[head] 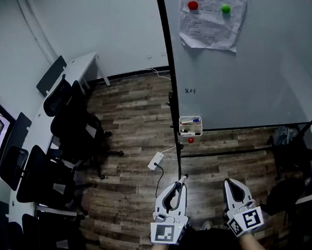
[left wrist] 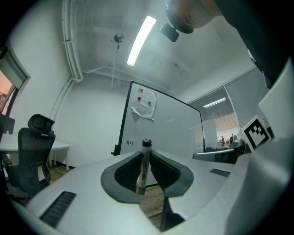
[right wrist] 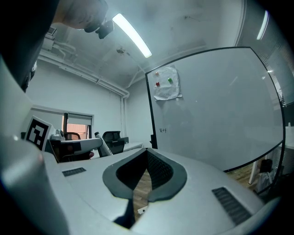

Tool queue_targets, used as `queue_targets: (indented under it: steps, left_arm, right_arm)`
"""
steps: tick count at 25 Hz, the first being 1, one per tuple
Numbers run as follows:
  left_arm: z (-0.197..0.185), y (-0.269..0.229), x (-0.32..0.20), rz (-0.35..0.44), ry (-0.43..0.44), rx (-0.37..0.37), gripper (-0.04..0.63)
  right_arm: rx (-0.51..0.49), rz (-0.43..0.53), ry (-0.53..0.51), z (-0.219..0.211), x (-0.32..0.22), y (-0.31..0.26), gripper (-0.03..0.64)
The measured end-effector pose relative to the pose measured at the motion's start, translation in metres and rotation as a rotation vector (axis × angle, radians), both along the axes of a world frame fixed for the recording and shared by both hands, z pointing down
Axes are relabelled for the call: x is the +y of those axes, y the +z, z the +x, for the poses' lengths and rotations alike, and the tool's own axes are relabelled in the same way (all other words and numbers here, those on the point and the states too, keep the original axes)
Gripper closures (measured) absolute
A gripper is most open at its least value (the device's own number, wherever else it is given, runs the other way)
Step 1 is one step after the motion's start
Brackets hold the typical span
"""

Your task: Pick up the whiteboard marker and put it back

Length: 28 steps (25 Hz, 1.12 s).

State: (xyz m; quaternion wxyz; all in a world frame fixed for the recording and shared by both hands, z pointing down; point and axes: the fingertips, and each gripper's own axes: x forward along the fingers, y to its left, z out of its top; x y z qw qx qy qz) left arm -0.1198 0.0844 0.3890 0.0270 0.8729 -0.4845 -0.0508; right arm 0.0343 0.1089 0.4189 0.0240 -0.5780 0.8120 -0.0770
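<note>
Whiteboard marker point(left wrist: 143, 172) is clamped between the left gripper point(left wrist: 146, 153) jaws. The right gripper point(right wrist: 147, 151) is beside it, jaws together, nothing in them. Whiteboard point(head: 239, 75) with its marker tray point(head: 190, 126) is ahead, power strip point(head: 155, 161) lies on the floor between, and office chairs point(head: 73, 124) are off left.
</note>
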Motion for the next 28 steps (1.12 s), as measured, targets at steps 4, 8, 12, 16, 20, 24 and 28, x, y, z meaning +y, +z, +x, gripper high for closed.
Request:
queue_targets:
  steps: [4, 8, 12, 16, 20, 24, 28]
  left_arm:
    - [-0.009, -0.003, -0.007, 0.001, 0.021, -0.007, 0.522]
    - [-0.01, 0.001, -0.016, 0.003, 0.04, -0.001, 0.522]
    - [-0.008, 0.005, -0.023, -0.02, 0.042, 0.0, 0.522]
    - [0.004, 0.01, -0.037, -0.038, 0.058, 0.024, 0.522]
    - [0.015, 0.008, -0.058, -0.032, 0.046, -0.019, 0.522]
    - [0.028, 0.013, -0.076, -0.053, 0.038, -0.039, 0.522]
    - [0.041, 0.01, -0.098, -0.031, 0.028, -0.014, 0.522]
  right_arm:
    - [0.001, 0.003, 0.028, -0.008, -0.003, -0.003, 0.604]
    - [0.004, -0.008, 0.039, -0.012, -0.008, -0.001, 0.604]
    - [0.002, -0.026, 0.049, -0.009, -0.011, 0.003, 0.604]
    - [-0.014, -0.025, 0.056, -0.002, -0.025, 0.004, 0.604]
    - [-0.028, -0.027, 0.05, 0.008, -0.043, 0.01, 0.604]
    - [-0.036, -0.017, 0.034, 0.019, -0.065, 0.007, 0.604]
    - [-0.034, -0.007, 0.02, 0.033, -0.088, 0.006, 0.604]
